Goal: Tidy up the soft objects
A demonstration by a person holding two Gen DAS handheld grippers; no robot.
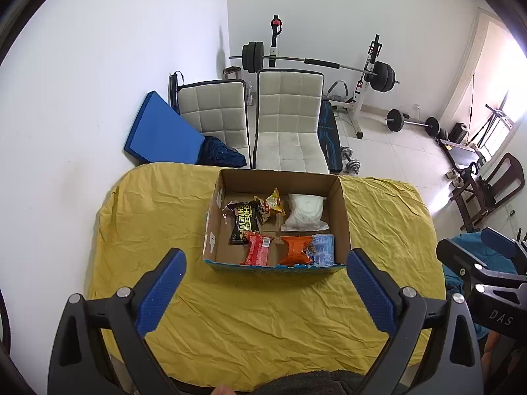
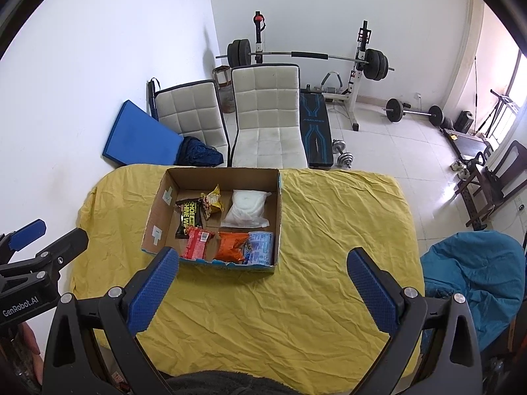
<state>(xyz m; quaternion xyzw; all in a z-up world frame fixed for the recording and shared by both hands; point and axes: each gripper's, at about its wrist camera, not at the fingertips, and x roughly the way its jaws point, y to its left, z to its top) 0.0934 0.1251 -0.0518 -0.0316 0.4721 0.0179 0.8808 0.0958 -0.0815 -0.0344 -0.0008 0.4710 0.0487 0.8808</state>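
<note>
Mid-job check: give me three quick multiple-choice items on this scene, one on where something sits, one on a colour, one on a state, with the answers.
1. Where in the cardboard box does the white packet lie?
A. far right part
B. near left corner
C. outside on the cloth

2. What colour is the cloth over the table?
A. green
B. yellow
C. grey

3. How do the left claw and right claw stand?
A. both shut on packets
B. one open, one shut
C. both open, holding nothing

Answers: 1 A, the white packet lies by the right wall, beyond the orange packet. 2 B, the crumpled cloth is yellow in both views. 3 C, each claw's blue pads stand wide apart over bare cloth, short of the box.
</note>
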